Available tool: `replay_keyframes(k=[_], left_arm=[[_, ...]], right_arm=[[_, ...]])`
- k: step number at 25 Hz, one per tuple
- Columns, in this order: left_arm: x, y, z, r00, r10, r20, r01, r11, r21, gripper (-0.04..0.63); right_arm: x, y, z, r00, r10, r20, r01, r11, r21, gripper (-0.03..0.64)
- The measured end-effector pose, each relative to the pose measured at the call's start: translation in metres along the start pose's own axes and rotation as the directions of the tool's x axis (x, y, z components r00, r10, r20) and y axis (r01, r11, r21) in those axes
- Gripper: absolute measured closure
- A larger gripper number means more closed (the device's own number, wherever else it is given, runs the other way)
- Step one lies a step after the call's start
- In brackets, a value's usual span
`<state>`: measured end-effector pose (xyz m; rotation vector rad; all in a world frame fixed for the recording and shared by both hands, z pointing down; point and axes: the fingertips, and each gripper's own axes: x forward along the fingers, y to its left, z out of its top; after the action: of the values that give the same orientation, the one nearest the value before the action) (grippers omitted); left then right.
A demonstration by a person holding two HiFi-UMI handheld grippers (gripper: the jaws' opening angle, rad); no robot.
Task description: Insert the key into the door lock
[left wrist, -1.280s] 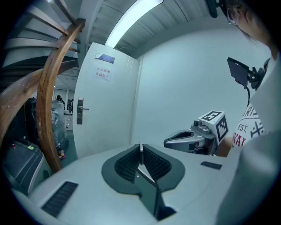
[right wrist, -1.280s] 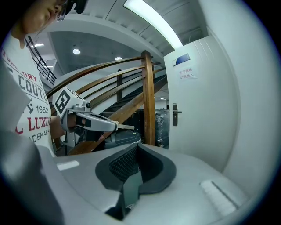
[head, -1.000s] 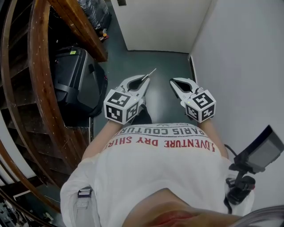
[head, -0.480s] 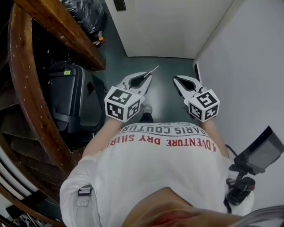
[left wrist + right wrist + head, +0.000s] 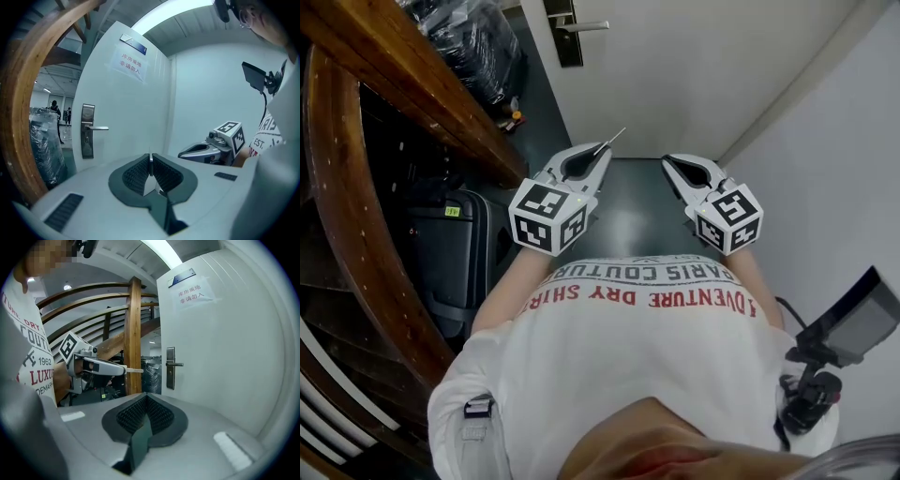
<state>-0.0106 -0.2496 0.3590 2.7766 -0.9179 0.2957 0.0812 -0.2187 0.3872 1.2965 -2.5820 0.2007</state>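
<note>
The white door [image 5: 675, 66] stands ahead, with a dark metal lock plate [image 5: 565, 33] and lever handle [image 5: 584, 26] at its left side. My left gripper [image 5: 602, 153] is shut on a thin silver key [image 5: 616, 137], whose blade pokes forward toward the door and is still well short of it. In the left gripper view the key [image 5: 150, 160] sits edge-on between the pads, with the lock plate [image 5: 87, 137] off to the left. My right gripper [image 5: 668, 161] is beside it, shut and empty. The right gripper view shows the lock plate [image 5: 170, 367] and the left gripper [image 5: 93, 365] with the key [image 5: 133, 370].
A curved wooden stair rail [image 5: 356, 187] and a black suitcase [image 5: 455, 253] line the left side. Plastic-wrapped bundles [image 5: 473, 37] sit near the door's left. A white wall [image 5: 844, 141] closes the right. A paper sign [image 5: 126, 63] hangs on the door.
The view has closed in on the door: its lock plate and handle have come into the head view, and the suitcase has slid down the frame. Both grippers stay side by side, still shut.
</note>
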Motion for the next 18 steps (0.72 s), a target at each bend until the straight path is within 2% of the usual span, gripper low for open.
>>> replay_keyframes(k=[6,13,18], left_arm=[[0.013,0.036,0.014,0.999,0.014,0.035,-0.013,1.0,-0.018,0.573],[0.032,0.071,0.023,0.998,0.046,0.039,-0.045,0.999,-0.021,0.573],[0.057,0.115,0.02,0.996,0.091,0.0,-0.09,0.994,-0.067,0.573]], right_arm=[[0.032,-0.02,0.017,1.0,0.015,0.014,-0.015,0.999,-0.036,0.615],[0.077,-0.045,0.047,0.997,0.053,0.052,-0.049,0.995,-0.086,0.615],[0.119,-0.079,0.06,0.996,0.081,0.038,-0.077,0.993,-0.094,0.615]])
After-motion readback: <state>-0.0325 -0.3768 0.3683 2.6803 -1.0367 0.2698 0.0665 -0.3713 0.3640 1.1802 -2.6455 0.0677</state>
